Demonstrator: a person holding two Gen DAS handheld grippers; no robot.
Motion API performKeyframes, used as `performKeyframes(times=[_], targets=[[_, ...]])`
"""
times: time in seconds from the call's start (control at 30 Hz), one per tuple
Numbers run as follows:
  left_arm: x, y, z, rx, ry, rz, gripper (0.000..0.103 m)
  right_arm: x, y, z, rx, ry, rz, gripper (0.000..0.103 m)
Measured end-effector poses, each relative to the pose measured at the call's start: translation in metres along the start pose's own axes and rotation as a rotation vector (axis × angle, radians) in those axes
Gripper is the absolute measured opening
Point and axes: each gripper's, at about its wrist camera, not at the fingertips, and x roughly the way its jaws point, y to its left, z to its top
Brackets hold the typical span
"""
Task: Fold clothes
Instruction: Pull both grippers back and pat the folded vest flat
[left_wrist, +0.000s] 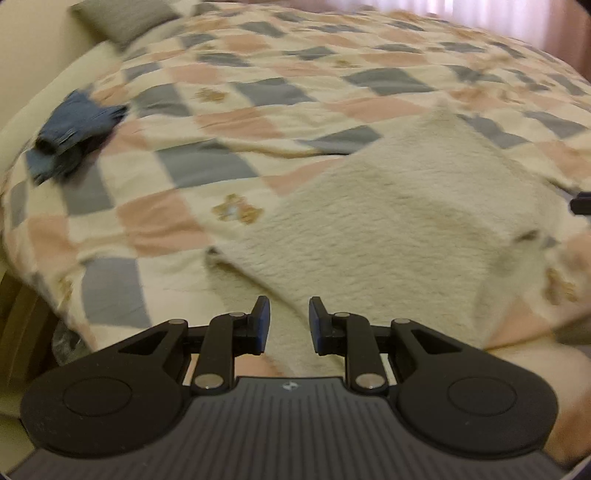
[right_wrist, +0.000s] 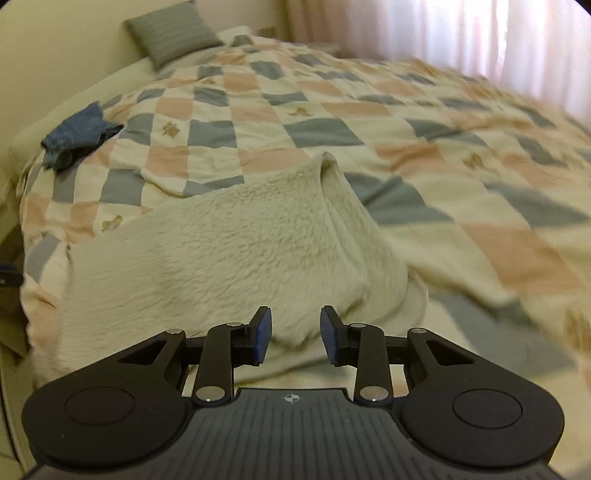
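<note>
Cream fleece garment (left_wrist: 406, 206) lying spread and partly folded on the near side of the bed, over a checked quilt (left_wrist: 258, 96) of pink, grey-blue and cream squares. Showing a raised, tube-like fold (right_wrist: 332, 173) at its far end in the right wrist view; garment type hard to make out. Near edge disappearing beneath both claws, its lower hem cut off from sight.

Left claw (left_wrist: 289, 325) hovering released over the garment's near edge, blue pads apart, nothing between them. Right claw (right_wrist: 295, 334) likewise released, gaping above a bunched bit of fleece, gripping nothing.

Crumpled blue denim piece (left_wrist: 74, 129) sitting well apart at the bed's far left edge, blurred, its shape unclear. Grey cushion (right_wrist: 173, 31) leaning by the headboard end. Pale pink curtains (right_wrist: 461, 40) glowing beyond the bed, washed out. Dark object (left_wrist: 581, 203) poking in at the left view's right edge, mostly cut off.
</note>
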Motion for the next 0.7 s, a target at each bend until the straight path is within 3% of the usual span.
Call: performKeyframes(times=[0.43,0.53,0.6,0.7], targets=[[0.000,0.039,0.059,0.437,-0.062,-0.336,0.020,-0.081,0.120,-0.005,0.350,-0.054,-0.300,0.042],[-0.003,0.053,0.070,0.480,-0.034,-0.381,0.019,-0.094,0.145,-0.005,0.408,-0.059,-0.338,0.042],[-0.005,0.062,0.078,0.508,-0.017,-0.410,0.022,-0.101,0.160,-0.005,0.434,-0.058,-0.347,0.048],[-0.019,0.065,0.084,0.541,-0.034,-0.441,0.025,-0.111,0.182,-0.004,0.474,-0.056,-0.360,0.050]])
